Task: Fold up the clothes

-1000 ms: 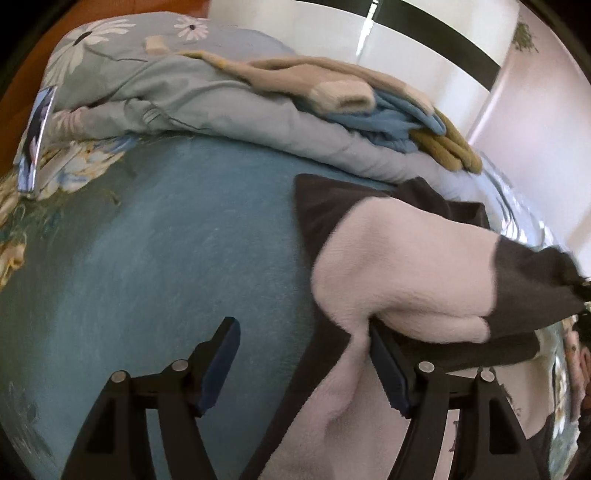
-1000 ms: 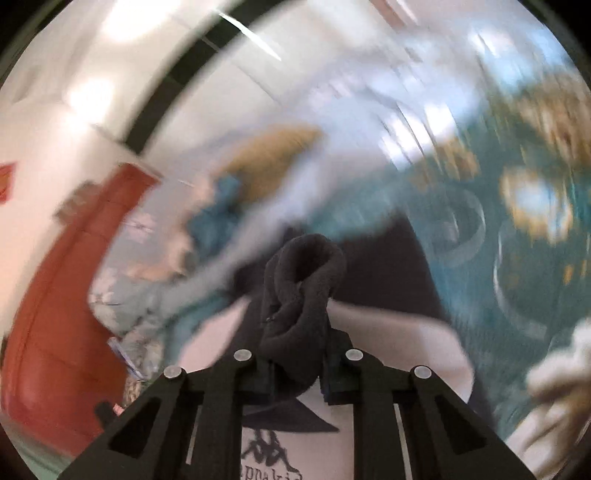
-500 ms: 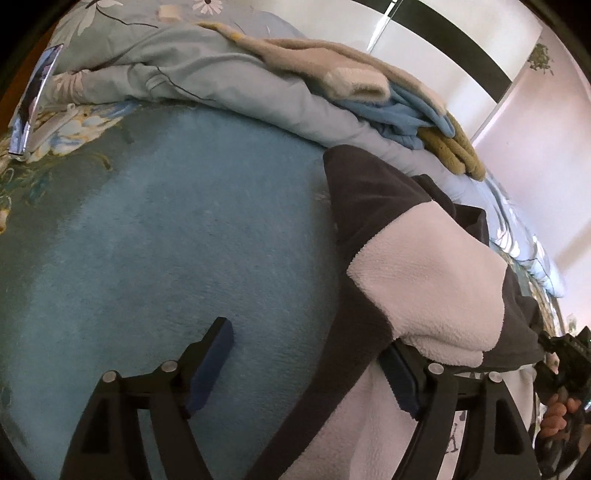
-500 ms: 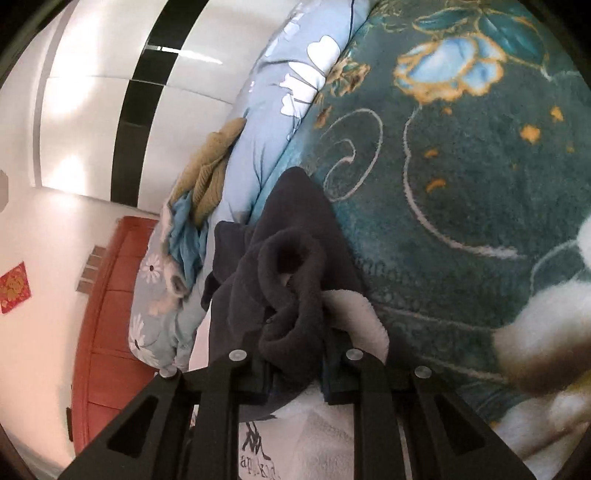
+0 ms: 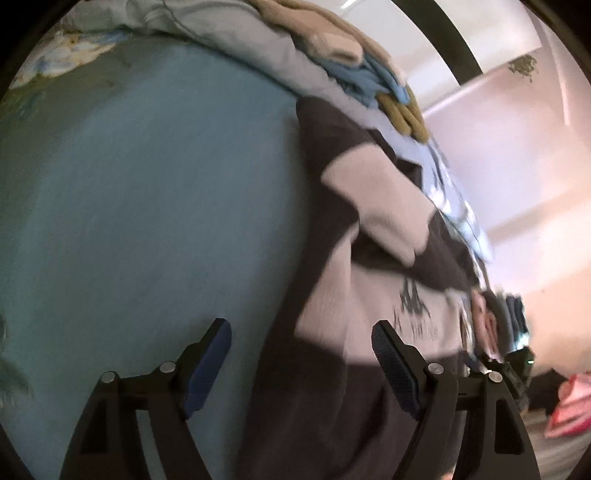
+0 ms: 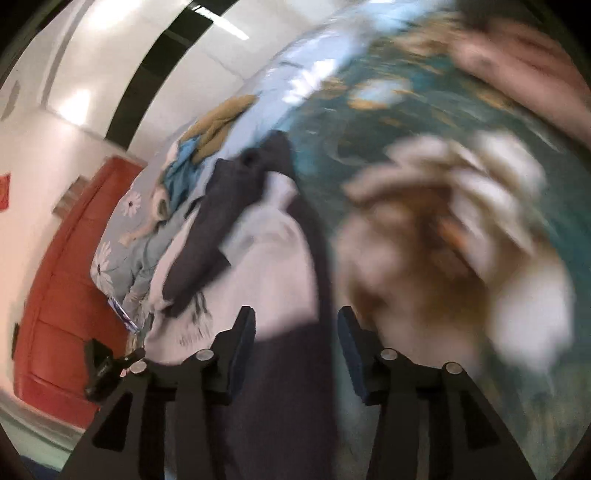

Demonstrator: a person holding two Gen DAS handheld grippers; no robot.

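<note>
A dark grey and cream fleece sweater [image 5: 354, 280] with a printed logo lies on the teal blanket [image 5: 147, 206], both sleeves folded across its chest. It also shows in the right wrist view [image 6: 273, 258], where a dark sleeve [image 6: 210, 236] lies over the cream front. My left gripper [image 5: 301, 341] is open and empty above the sweater's lower left edge. My right gripper [image 6: 295, 332] is open and empty above the sweater's hem. Both views are motion-blurred.
A pile of clothes, beige, blue and mustard [image 5: 365, 62], sits on a light floral duvet [image 5: 229, 33] at the bed's far side. A fluffy cream and brown garment [image 6: 458, 221] lies right of the sweater. A red wooden headboard [image 6: 62, 295] stands at the left.
My right gripper has opened and let go of the dark sleeve, which now lies across the sweater's front. Both grippers have pulled back toward the hem. My left gripper stays open.
</note>
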